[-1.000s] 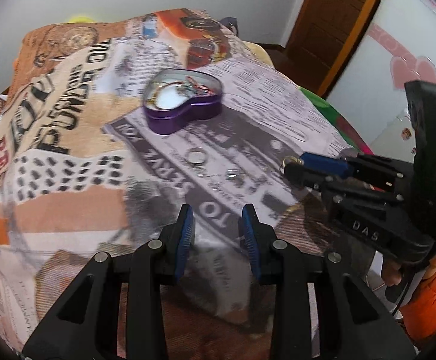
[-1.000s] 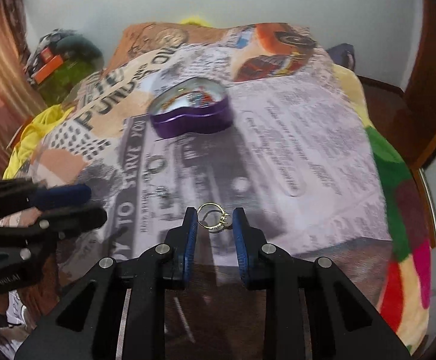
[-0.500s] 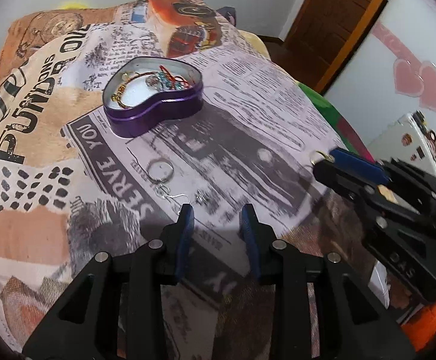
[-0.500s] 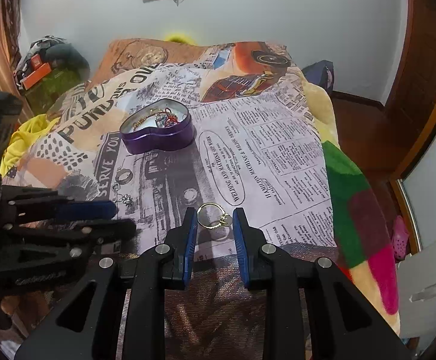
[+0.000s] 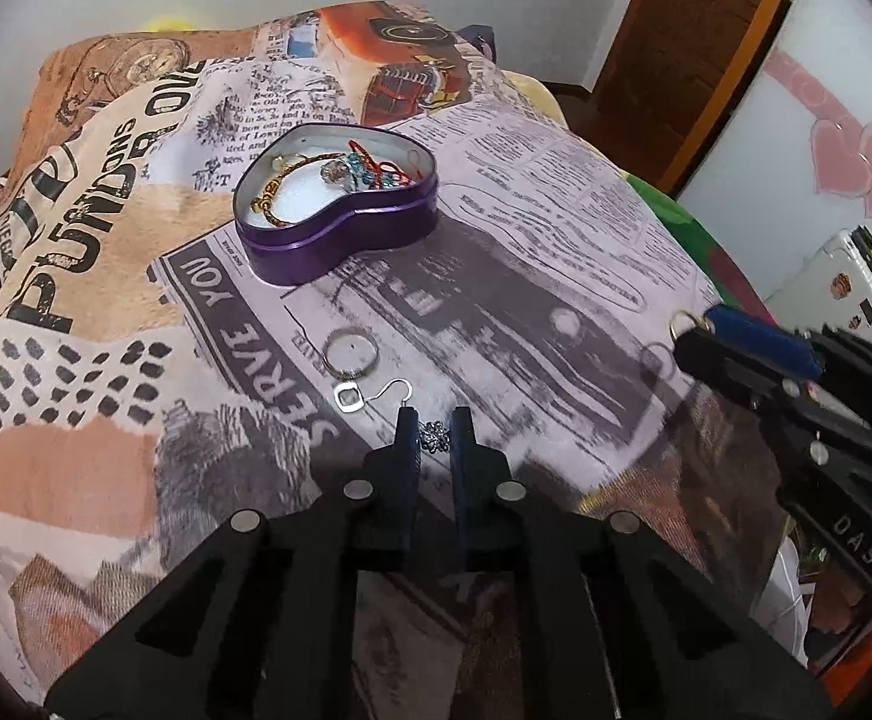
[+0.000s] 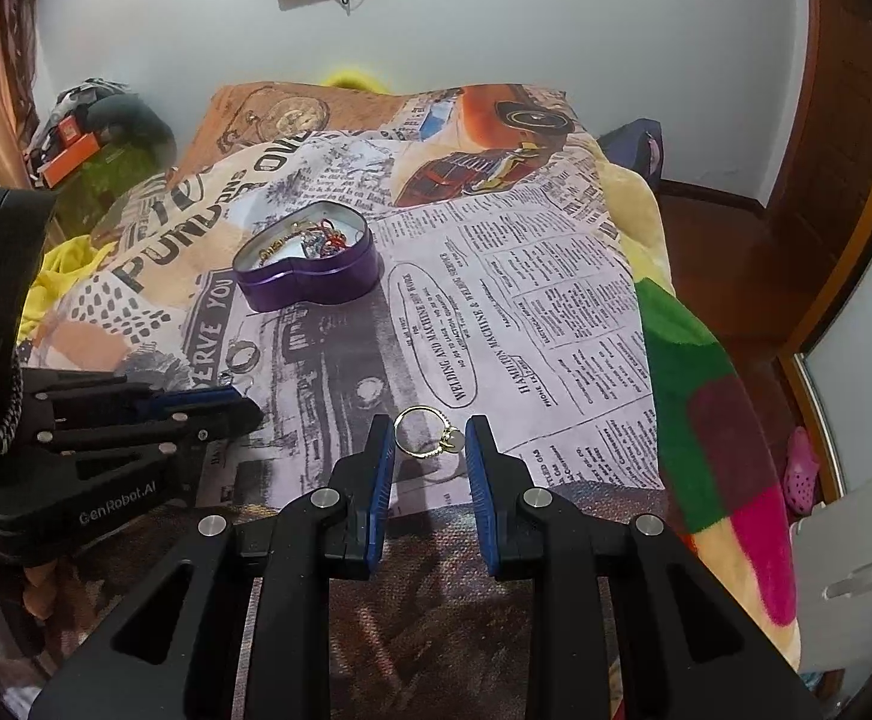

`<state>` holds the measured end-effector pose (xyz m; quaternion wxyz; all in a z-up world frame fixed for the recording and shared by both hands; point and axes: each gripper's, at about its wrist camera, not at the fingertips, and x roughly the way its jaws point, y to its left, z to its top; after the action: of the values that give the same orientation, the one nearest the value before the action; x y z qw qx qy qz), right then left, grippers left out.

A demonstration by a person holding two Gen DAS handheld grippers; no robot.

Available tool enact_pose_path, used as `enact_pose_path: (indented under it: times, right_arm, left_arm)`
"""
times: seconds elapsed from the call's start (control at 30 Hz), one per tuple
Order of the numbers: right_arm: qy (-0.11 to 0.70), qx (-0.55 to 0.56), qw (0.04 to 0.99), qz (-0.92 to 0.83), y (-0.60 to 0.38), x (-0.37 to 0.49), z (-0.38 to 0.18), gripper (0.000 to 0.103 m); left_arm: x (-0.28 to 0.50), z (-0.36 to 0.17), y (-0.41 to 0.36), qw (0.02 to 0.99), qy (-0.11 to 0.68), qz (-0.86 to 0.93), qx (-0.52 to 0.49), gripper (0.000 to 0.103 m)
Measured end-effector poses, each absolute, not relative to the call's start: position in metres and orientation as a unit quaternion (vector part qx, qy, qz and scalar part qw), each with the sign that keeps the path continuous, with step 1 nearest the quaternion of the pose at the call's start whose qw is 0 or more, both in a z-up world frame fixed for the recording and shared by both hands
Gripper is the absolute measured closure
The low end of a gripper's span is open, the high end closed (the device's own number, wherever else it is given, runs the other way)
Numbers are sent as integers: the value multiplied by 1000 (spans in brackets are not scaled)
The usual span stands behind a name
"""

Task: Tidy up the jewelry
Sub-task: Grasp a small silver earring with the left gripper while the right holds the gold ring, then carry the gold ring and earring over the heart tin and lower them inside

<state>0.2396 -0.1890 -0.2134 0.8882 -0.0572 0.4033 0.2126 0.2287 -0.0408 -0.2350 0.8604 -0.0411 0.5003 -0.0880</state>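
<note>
A purple heart-shaped tin [image 5: 340, 222] holding bracelets and beads sits on the printed blanket; it also shows in the right wrist view [image 6: 310, 267]. My left gripper [image 5: 433, 435] is low on the blanket, its jaws narrowed around a small dark flower earring [image 5: 434, 437]. A silver ring [image 5: 349, 353] and a hook earring with a square drop [image 5: 370, 397] lie just left of it. My right gripper [image 6: 429, 441] is shut on a gold ring [image 6: 427, 433] and holds it above the blanket; that gripper also shows in the left wrist view [image 5: 697, 327].
The bed's newspaper-print blanket [image 6: 526, 300] ends at a green and pink cover [image 6: 706, 396] on the right. A wooden door [image 5: 694, 36] and a white wall stand beyond. Clutter lies on the far left [image 6: 76, 132].
My left gripper has moved forward and down to the flower earring and its jaws have narrowed around it. My right gripper has drawn back and up, still holding the gold ring.
</note>
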Motion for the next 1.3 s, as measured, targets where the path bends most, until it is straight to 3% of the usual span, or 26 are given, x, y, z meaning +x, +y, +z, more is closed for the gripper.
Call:
enact_pose_path:
  times: [0.7, 1.3]
  right_arm:
    - [364, -58, 902, 224, -162, 214, -171, 81]
    - [336, -60, 909, 238, -128, 240, -153, 81]
  left_arm:
    - [180, -156, -10, 905, 414, -90, -29, 95]
    - [216, -136, 20, 923, 374, -82, -43, 95]
